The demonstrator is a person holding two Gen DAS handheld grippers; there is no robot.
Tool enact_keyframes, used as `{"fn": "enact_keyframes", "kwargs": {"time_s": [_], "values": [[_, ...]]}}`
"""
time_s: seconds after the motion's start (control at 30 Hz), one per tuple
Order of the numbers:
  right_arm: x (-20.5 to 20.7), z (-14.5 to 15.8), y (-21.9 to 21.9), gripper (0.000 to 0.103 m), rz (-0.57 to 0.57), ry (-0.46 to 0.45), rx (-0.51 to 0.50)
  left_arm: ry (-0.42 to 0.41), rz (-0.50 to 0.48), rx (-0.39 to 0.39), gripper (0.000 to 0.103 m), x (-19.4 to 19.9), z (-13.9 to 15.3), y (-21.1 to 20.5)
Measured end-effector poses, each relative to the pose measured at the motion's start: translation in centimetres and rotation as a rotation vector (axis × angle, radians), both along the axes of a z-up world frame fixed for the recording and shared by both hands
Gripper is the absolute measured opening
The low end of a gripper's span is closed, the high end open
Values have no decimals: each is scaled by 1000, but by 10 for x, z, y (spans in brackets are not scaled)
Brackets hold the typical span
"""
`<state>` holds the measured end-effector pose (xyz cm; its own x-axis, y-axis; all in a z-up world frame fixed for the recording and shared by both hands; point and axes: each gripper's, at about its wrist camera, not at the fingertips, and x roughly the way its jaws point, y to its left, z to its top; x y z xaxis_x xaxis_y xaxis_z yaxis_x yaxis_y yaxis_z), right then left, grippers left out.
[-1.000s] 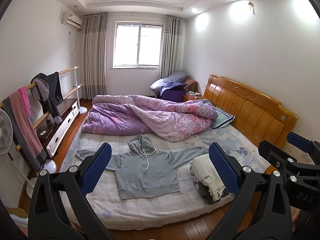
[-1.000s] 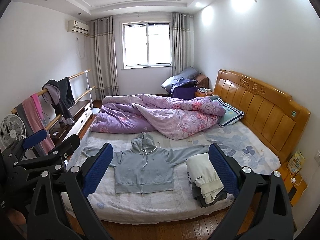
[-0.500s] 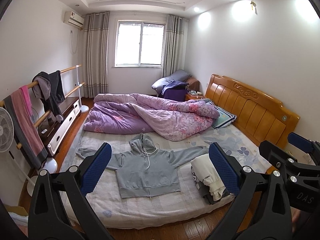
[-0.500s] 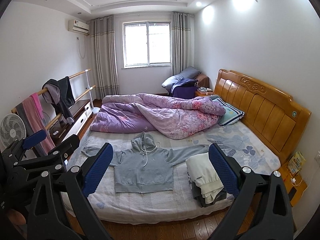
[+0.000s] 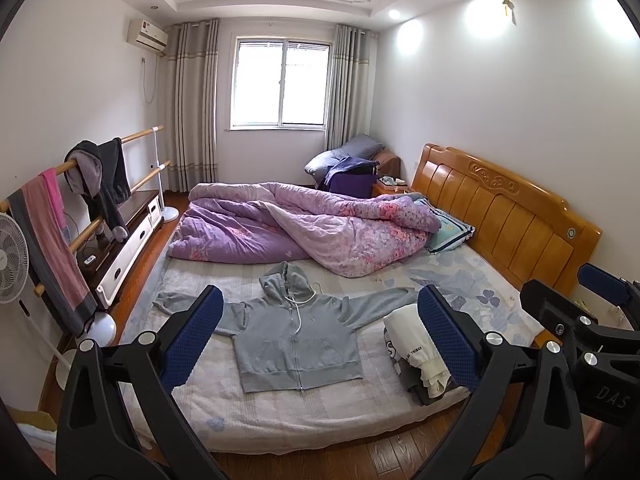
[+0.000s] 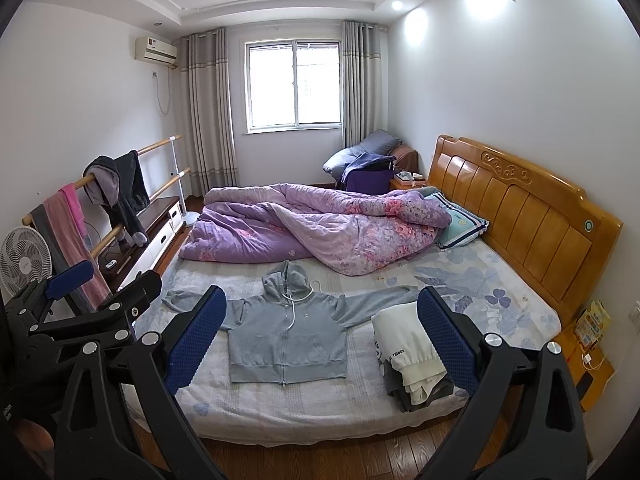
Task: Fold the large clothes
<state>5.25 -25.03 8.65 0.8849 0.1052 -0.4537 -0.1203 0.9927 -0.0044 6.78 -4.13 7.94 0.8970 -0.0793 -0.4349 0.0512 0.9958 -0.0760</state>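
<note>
Bare sheet surrounds the hoodie (image 6: pixel 286 336); folded pile (image 6: pixel 412 356) crowds its right, duvet (image 6: pixel 312 228) behind.

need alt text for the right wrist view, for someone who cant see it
A grey zip hoodie lies flat, sleeves spread, on a bed, seen between the open right gripper. A pile of folded clothes sits at its right, a crumpled purple duvet behind. The left gripper shows at the left edge.
</note>
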Motion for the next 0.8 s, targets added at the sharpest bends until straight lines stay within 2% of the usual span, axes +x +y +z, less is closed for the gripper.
{"fn": "enact_keyframes", "kwargs": {"time_s": [0.8], "values": [[5, 1, -4, 93, 4, 5, 2, 3, -2, 6, 98, -1, -4, 7]]}}
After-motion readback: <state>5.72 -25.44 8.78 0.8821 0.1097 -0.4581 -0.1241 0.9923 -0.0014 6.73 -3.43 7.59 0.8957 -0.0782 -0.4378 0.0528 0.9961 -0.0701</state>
